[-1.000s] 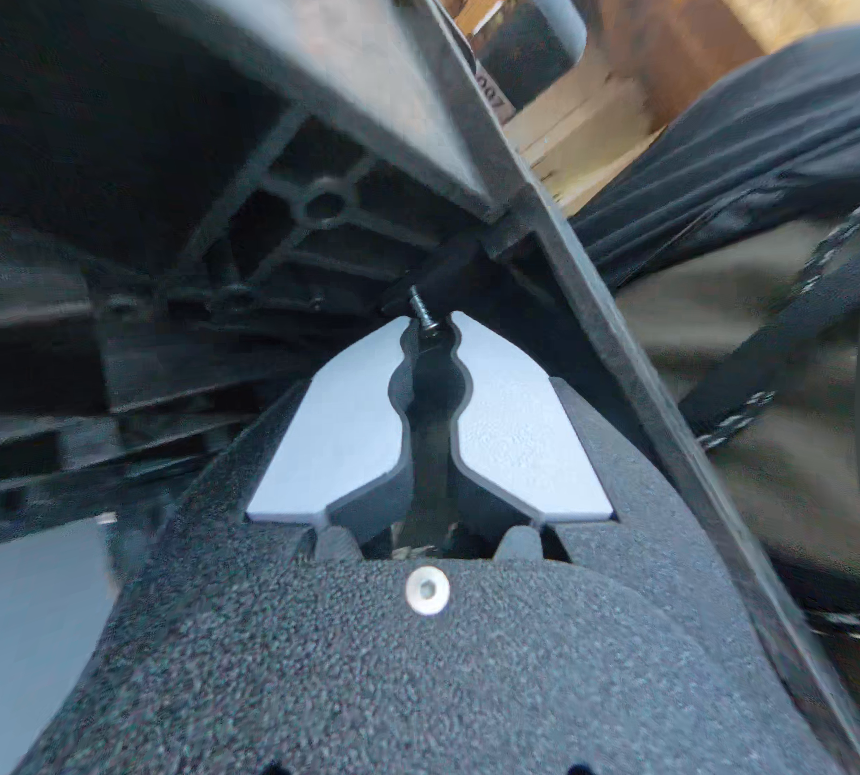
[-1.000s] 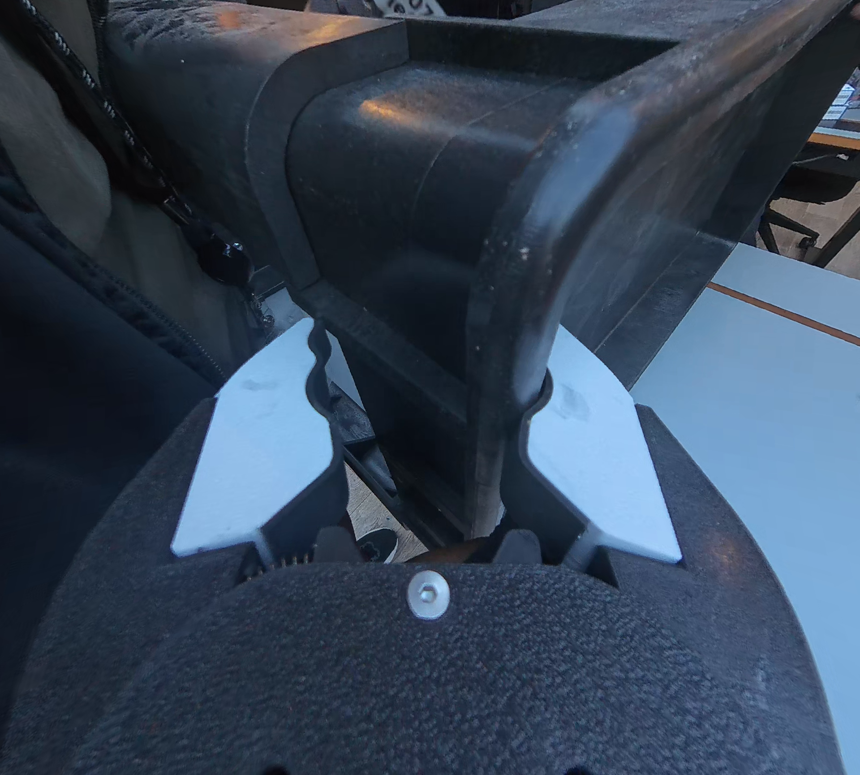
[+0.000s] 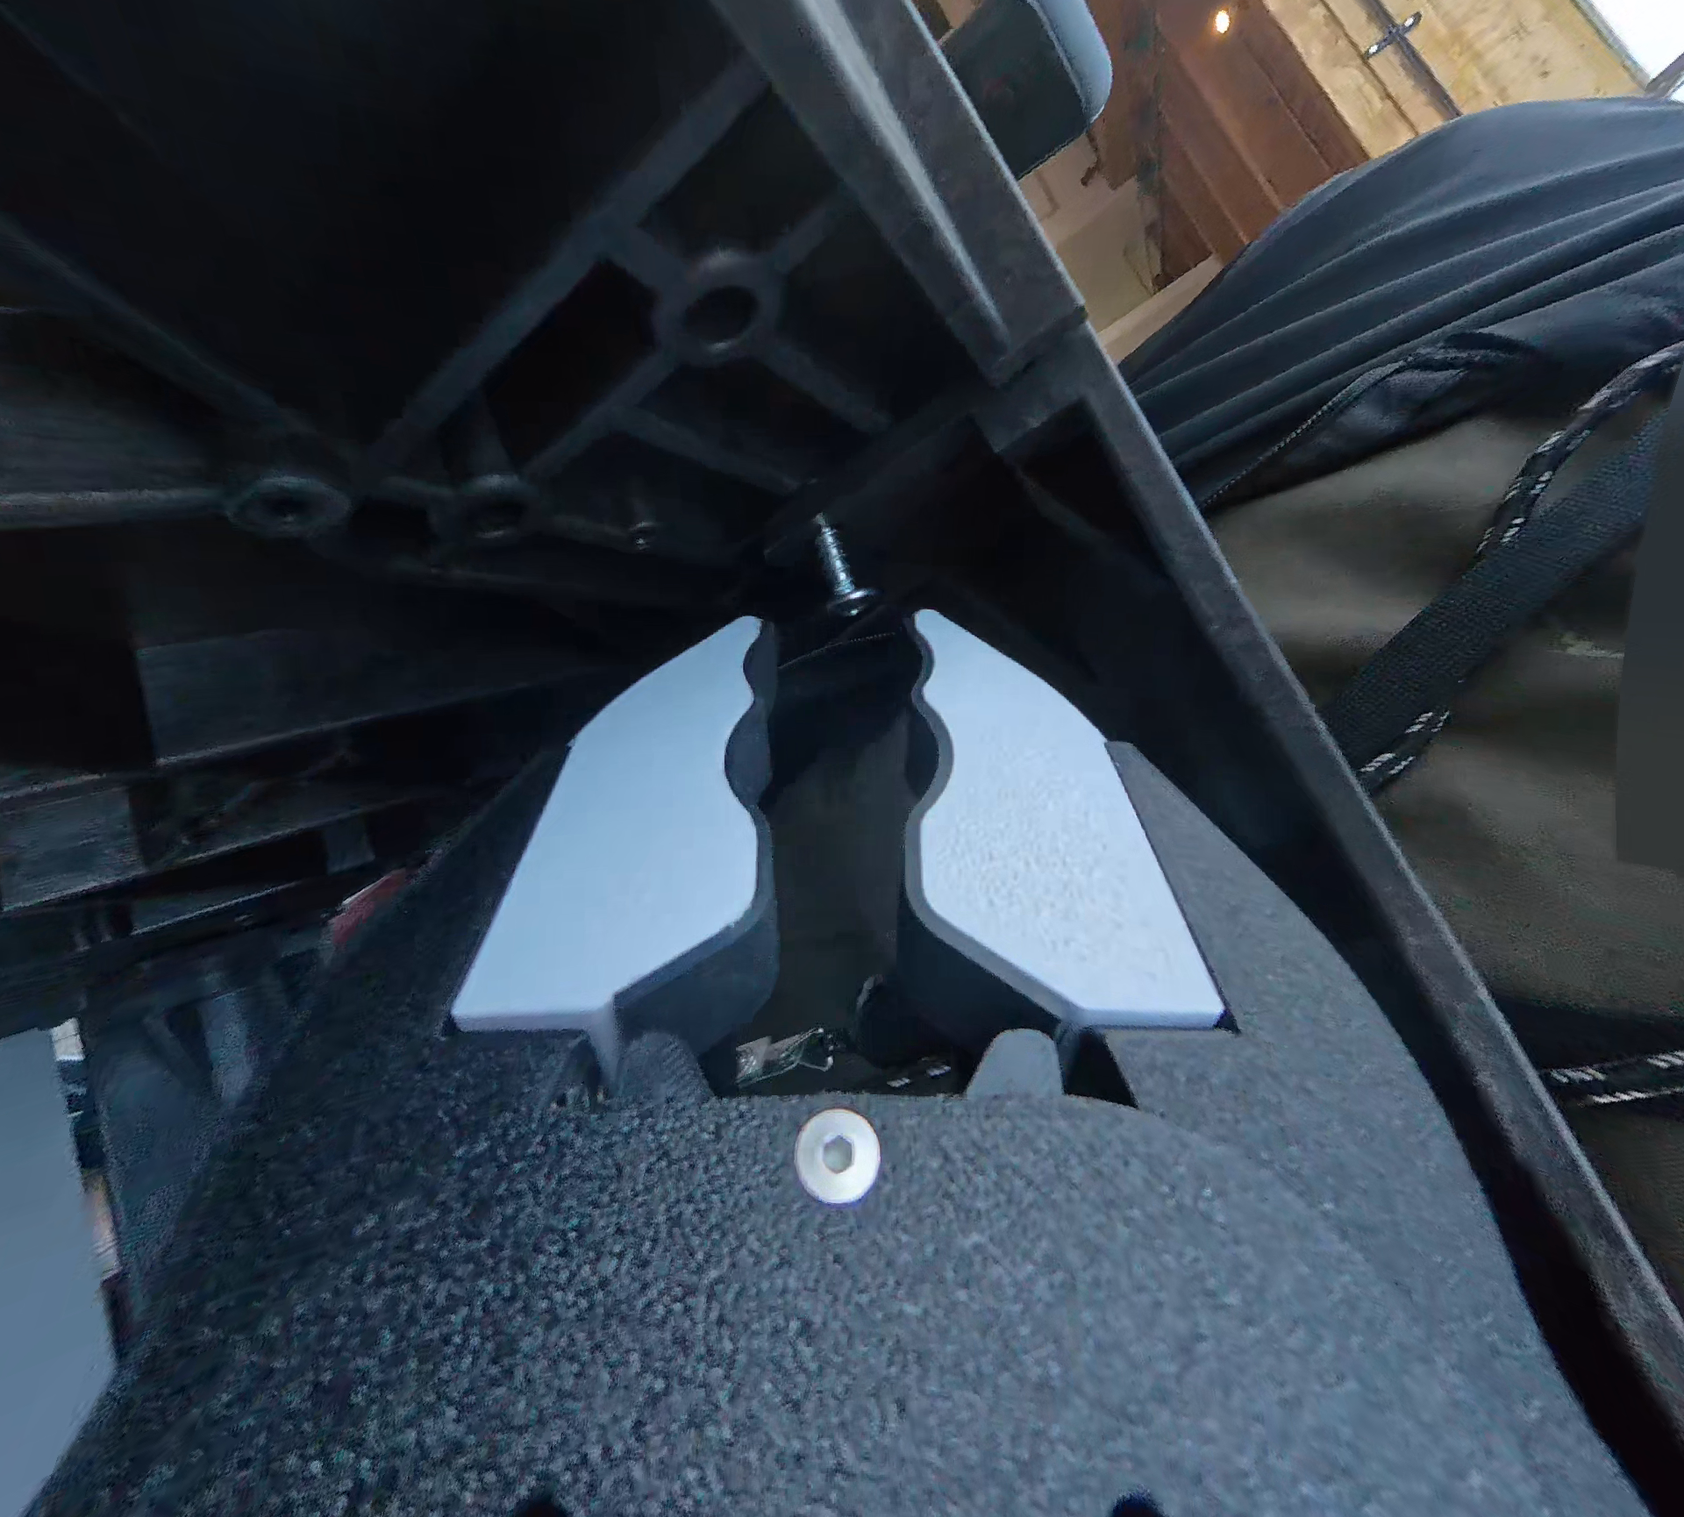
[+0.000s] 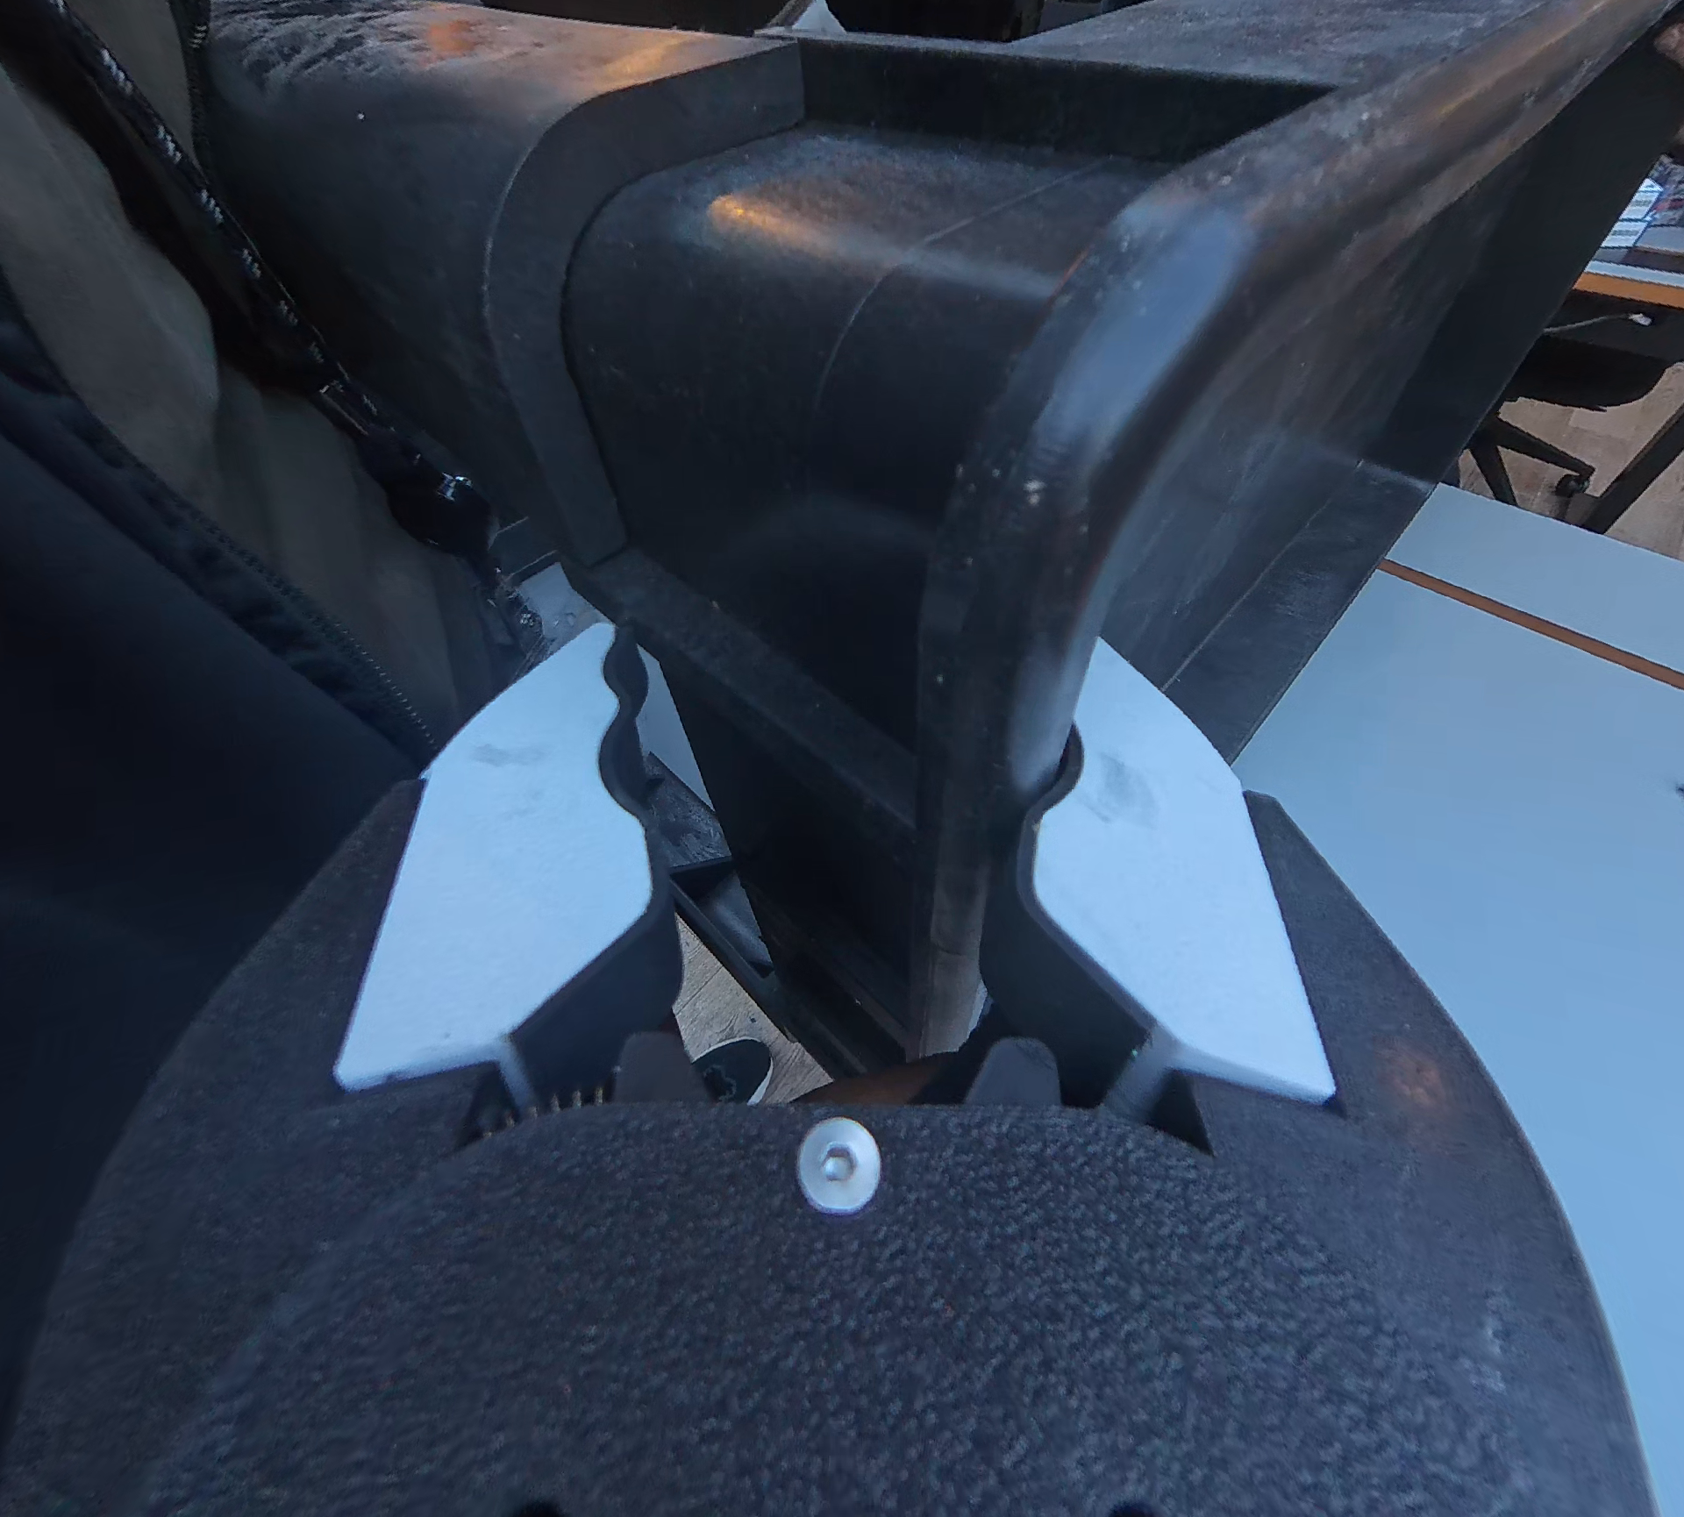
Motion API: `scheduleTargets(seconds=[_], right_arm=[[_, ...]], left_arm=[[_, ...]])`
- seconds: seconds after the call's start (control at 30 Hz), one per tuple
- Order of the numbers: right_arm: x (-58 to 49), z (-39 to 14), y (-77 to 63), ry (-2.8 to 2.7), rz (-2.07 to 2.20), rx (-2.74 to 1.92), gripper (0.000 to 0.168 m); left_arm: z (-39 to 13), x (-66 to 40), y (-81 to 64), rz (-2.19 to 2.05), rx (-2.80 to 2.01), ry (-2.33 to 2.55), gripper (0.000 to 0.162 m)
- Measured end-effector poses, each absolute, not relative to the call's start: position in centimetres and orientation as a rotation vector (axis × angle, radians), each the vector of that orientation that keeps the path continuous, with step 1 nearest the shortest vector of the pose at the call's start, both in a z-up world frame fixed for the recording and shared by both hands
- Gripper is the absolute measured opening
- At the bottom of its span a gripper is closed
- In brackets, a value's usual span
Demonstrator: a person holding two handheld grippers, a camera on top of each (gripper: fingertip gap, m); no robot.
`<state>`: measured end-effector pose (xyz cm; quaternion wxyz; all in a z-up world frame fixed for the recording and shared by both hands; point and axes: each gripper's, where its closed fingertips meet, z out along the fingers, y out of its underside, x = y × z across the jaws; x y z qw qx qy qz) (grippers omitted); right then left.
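While our right gripper (image 4: 847, 708) clamps the black plastic part (image 4: 820, 398) by its thick rim, our left gripper (image 3: 843, 635) gapes under a screw (image 3: 838, 576). It looks stiff, bulky; the rim seems our safest hold.

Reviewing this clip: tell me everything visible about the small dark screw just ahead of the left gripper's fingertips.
The screw is small, dark and metallic-looking, with a threaded shank and a rounded head. It sticks out tilted from the ribbed underside of a black plastic part, head toward the camera, only partly driven in. It sits just beyond the tips of the left gripper, whose jaws stand slightly apart. Whether the fingers touch the head cannot be told; nothing else touches it.
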<state>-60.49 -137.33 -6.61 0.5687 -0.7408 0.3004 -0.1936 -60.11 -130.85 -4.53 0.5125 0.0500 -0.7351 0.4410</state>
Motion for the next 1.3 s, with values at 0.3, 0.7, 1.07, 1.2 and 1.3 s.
scheduleTargets(seconds=[0.3,0.7,1.07,1.2,1.3], right_arm=[[-60.51,-6.62,-137.34,0.704,-0.458,-1.739,0.086],[-60.49,-6.6,-137.34,0.708,-0.451,-1.734,0.085],[-60.48,-6.61,-137.35,0.719,-0.447,-1.737,0.086],[-60.48,-6.65,-137.36,0.723,-0.449,-1.743,0.086],[-60.47,-6.65,-137.36,0.726,-0.451,-1.743,0.086]], left_arm=[[-4.12,-60.19,-131.28,0.967,0.305,-1.618,0.024],[-3.69,-60.46,-131.59,0.971,0.291,-1.621,0.011],[-3.89,-60.36,-131.65,1.054,0.104,-1.844,0.01],[-4.04,-60.31,-131.69,1.109,-0.019,-1.976,0.01],[-4.12,-60.27,-131.71,1.149,-0.105,-2.052,0.01]])
